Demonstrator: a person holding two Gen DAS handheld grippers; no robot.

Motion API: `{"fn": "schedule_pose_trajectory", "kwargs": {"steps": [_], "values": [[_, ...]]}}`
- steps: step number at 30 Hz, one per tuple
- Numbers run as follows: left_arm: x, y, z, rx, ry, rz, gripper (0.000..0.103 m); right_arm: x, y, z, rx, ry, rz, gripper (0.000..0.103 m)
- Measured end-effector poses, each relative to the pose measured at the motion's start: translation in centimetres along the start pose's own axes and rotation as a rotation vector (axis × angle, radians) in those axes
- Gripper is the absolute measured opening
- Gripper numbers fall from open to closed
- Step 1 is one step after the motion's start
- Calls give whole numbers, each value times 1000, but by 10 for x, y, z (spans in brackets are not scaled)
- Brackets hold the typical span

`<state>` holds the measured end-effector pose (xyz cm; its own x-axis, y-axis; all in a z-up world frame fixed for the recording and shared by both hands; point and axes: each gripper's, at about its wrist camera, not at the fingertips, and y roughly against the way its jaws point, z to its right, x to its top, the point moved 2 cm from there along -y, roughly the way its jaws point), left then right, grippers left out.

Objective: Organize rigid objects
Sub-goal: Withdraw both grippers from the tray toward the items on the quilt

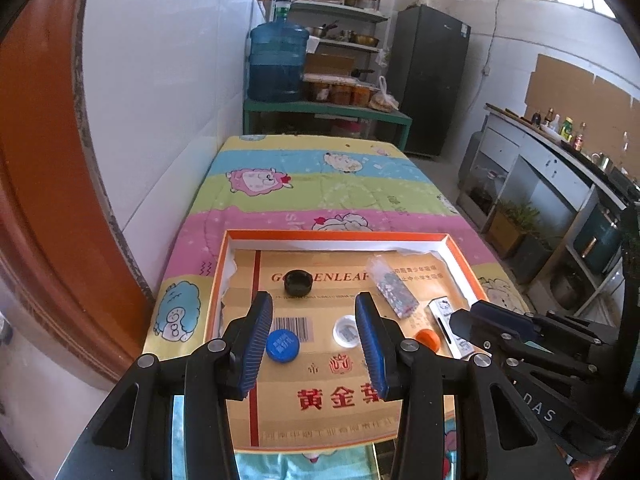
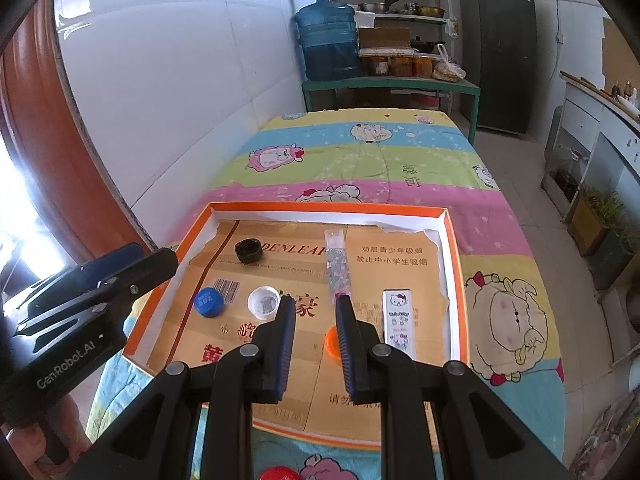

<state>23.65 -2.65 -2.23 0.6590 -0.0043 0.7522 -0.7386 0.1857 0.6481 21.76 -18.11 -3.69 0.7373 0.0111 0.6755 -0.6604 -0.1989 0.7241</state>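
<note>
The left gripper (image 1: 316, 344) is matte black with silver round screws; its fingers (image 1: 254, 350) carry ribbed blue pads; white "GenRobot.AI" lettering marks its body; the right gripper (image 2: 314, 346) looks alike, stamped "DAS".

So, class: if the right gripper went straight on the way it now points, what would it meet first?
Probably the glitter-filled clear packet, lying in the orange-rimmed tray just beyond the open right gripper; depth is unclear.

tray liner (image 1: 320, 360): "GOLDENLEAF" prob, 黄金 | left claw (image 2: 132, 268) body: "GenRobot.AI"
</note>
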Motion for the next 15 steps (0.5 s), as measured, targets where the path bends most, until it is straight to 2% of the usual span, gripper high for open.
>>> {"fn": "schedule_pose_trajectory", "kwargs": {"steps": [15], "values": [[-27,40,6,17,-36,35,44,-19,34,-15,-5,22,46,21]]}}
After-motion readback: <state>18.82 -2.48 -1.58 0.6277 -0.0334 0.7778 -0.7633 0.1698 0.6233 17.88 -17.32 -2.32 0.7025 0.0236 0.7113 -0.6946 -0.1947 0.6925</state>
